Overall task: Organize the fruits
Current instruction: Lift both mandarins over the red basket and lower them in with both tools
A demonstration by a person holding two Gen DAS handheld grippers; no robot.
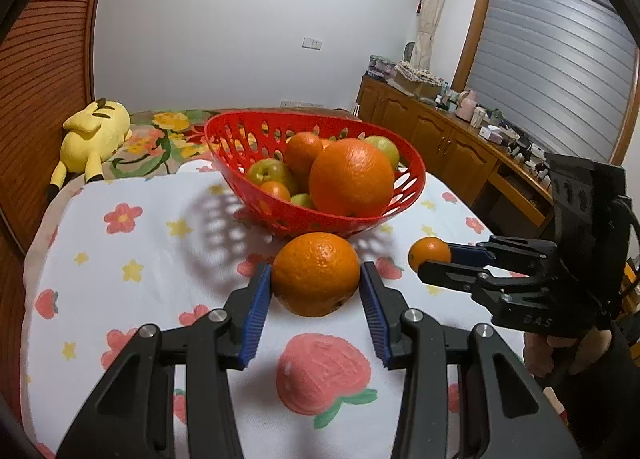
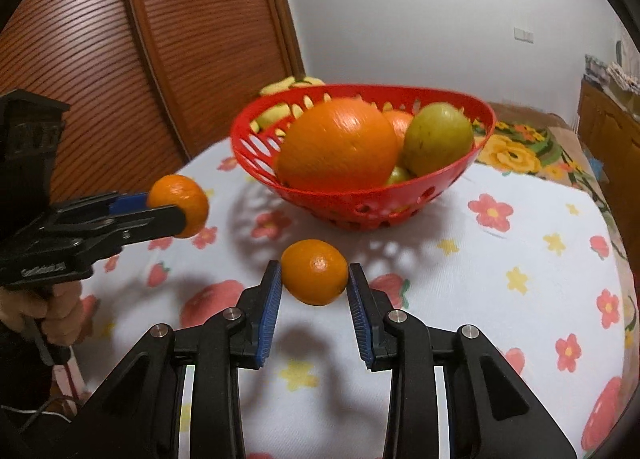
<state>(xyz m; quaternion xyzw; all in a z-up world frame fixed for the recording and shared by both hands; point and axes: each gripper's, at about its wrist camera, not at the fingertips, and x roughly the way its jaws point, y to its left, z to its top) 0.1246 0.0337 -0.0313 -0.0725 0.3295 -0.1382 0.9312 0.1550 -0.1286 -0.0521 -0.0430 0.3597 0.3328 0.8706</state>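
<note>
While both jaws clamp oranges, left gripper (image 1: 316,287) on orange (image 1: 316,274), right gripper (image 2: 315,282) on mandarin (image 2: 315,272), only left wrist view shows plush toy (image 1: 94,139).

**Red basket stands between two loaded grippers and the far table**

A red basket (image 1: 316,215) heaped with fruit blocks the middle of the flowered tablecloth (image 1: 132,243), a large orange (image 1: 351,178) rising above its near rim. Just before it, the left gripper (image 1: 316,279) and the right gripper (image 2: 315,279), each clamped on an orange, sit side by side with a strip of bare cloth between them. Open cloth lies on the left side of the basket, up to a yellow plush toy (image 1: 94,139) at the table's far corner. A slatted wooden wall (image 2: 120,59) closes the left side; wooden cabinets (image 1: 452,143) stand well apart on the right.
</note>
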